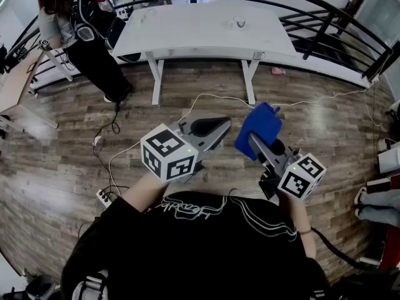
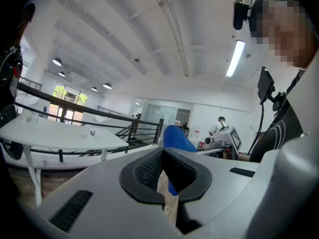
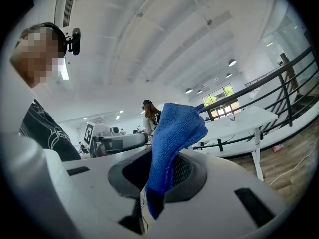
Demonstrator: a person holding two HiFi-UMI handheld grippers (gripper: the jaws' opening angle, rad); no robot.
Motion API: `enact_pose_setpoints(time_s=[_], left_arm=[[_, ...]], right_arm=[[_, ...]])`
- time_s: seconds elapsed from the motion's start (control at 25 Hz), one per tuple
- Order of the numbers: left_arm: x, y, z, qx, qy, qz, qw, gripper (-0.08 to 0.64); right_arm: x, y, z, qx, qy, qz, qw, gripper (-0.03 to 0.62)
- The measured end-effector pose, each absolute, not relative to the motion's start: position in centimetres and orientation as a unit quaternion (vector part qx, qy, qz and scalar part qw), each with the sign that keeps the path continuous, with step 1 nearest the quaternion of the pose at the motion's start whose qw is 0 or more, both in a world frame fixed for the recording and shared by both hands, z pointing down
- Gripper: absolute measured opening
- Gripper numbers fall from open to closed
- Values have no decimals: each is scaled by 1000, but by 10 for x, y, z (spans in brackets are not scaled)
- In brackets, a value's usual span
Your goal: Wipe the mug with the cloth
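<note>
Head view downward, gripper views level, sharing table (image 1: 206, 30)

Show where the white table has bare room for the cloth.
Most of the white table is bare: the wide stretch left of the mug and the strip along its near edge. Only the mug's corner, toward the right end, is taken.

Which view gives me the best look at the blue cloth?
The right gripper view: the cloth stands close up, pinched in the right gripper. The head view shows only a small blue wad; the left gripper view, a blue sliver past the shut left gripper.
</note>
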State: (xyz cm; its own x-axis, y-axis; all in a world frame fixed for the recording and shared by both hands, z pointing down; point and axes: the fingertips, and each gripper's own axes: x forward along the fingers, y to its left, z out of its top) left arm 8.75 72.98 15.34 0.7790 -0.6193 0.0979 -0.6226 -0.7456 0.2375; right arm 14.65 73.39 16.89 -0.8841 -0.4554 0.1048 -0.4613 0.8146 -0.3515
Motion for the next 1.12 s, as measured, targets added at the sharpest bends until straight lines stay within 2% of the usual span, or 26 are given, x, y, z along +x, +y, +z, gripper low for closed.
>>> enact_pose_setpoints(time_s=[0.72, 1.12], left_arm=[[57, 731, 146, 926, -353, -16, 134, 6], [30, 684, 176, 915, -368, -18, 165, 6]], right_arm=[[131, 729, 160, 238, -953, 188, -1, 51], [111, 677, 187, 230, -948, 221, -5, 51]])
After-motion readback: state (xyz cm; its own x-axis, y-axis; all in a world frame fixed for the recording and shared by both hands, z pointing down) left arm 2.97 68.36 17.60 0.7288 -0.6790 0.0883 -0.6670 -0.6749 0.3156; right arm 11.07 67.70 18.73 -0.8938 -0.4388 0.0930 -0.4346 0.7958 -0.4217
